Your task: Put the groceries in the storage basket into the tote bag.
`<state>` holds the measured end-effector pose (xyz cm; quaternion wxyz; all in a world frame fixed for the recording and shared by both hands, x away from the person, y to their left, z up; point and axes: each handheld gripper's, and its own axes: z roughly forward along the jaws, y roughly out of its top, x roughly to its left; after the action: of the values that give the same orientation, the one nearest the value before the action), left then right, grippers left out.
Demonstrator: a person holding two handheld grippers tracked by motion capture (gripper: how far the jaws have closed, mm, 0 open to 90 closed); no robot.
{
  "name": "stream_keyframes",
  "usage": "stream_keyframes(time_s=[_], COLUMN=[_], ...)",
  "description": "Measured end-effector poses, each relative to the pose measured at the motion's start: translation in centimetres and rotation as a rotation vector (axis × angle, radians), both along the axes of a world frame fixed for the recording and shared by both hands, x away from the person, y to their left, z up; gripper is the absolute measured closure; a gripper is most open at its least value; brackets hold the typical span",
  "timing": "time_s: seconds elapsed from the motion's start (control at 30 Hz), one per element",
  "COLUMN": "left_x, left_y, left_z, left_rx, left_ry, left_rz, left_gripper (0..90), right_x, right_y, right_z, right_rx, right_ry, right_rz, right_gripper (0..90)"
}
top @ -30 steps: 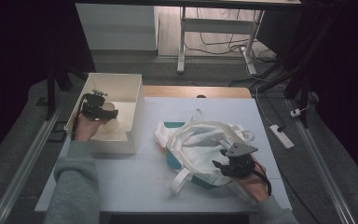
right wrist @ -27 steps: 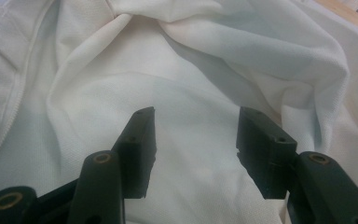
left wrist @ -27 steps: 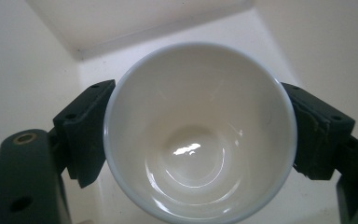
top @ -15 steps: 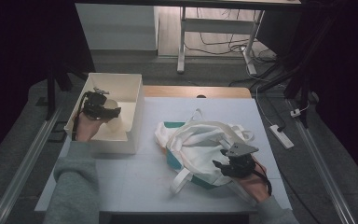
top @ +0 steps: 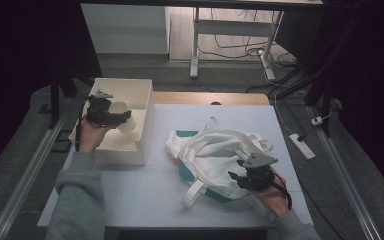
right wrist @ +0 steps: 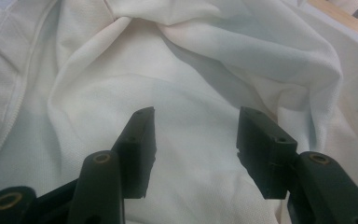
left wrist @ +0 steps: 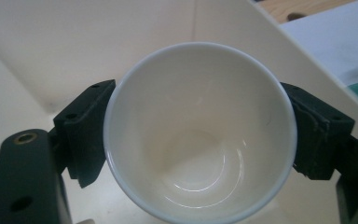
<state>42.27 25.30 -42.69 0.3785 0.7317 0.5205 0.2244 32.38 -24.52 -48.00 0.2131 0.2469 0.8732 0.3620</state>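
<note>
The left claw (top: 111,111) grips a white cup (left wrist: 199,133) inside the white box (top: 145,127) at the worktop's left edge. The right claw (right wrist: 196,140) is released over the cloth bag (top: 215,150). The cup probably still needs bagging.

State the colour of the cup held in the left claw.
White, inside and rim; the cup shows best in the left gripper view.

Box wall (top: 149,117) (tall) blocks sideways exit.
</note>
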Motion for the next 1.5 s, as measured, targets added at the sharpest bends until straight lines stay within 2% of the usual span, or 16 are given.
stream_keyframes(time_s=[0.4,0.63,0.83,0.97,1.2,1.3,1.5], left_x=[-1.7,-2.7,-3.3,-3.7,-4.5,-4.7,-5.2], left_y=[-0.2,-0.2,-0.2,-0.3,-0.9,-1.4,-3.1], left_z=[2.3,3.5,4.1,4.6,5.5,5.7,6.3], left_rx=[-0.115,-0.162,-0.204,-0.25,-0.281,-0.299,-0.316], left_ry=[-0.115,-0.184,-0.215,-0.235,-0.277,-0.281,-0.279], left_rz=[-0.039,-0.045,-0.059,-0.092,-0.125,-0.152,-0.236], left_gripper=[19.2,19.3,19.3,19.2,19.3,19.3,19.3], right_x=[0.0,0.0,0.0,0.0,-0.1,-0.2,-0.2], right_y=[0.0,0.1,0.1,0.1,0.2,0.3,0.3], right_z=[0.1,0.0,0.0,-0.1,0.0,0.2,0.2], right_rx=[0.001,-0.002,-0.003,-0.003,0.005,0.021,0.022], right_ry=[-0.002,-0.001,0.0,-0.003,-0.002,0.001,-0.004], right_rz=[0.0,0.002,0.002,0.006,0.013,0.021,0.024], right_gripper=[47.5,47.5,47.4,47.3,47.2,47.0,47.0])
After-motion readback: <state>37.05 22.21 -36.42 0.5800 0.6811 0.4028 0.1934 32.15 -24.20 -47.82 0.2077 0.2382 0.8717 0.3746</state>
